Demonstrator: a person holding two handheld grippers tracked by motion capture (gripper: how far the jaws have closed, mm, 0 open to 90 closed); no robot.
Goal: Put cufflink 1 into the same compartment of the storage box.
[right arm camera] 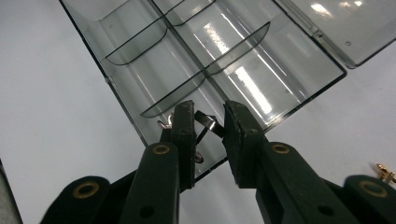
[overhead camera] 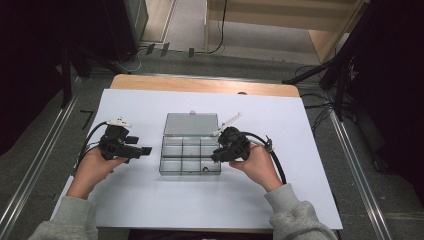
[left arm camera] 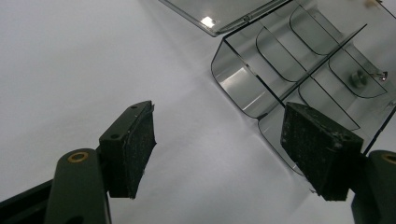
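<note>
Two grippers up: my right gripper (right arm camera: 208,122) is pinching a small metal ring (right arm camera: 205,122) over the clear organizer box's (overhead camera: 190,152) near corner compartment, while my left gripper (left arm camera: 217,149) sits spread wide, nothing between, beside the box.

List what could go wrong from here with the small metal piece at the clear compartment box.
1. The right gripper pinches a small shiny metal ring by its edges over the clear plastic compartment box; such a thin grip may slip, dropping it into the wrong cell or onto the white table sheet.
2. The box is light and the left gripper hangs open beside it, not bracing it, so a nudge might shift it.
</note>
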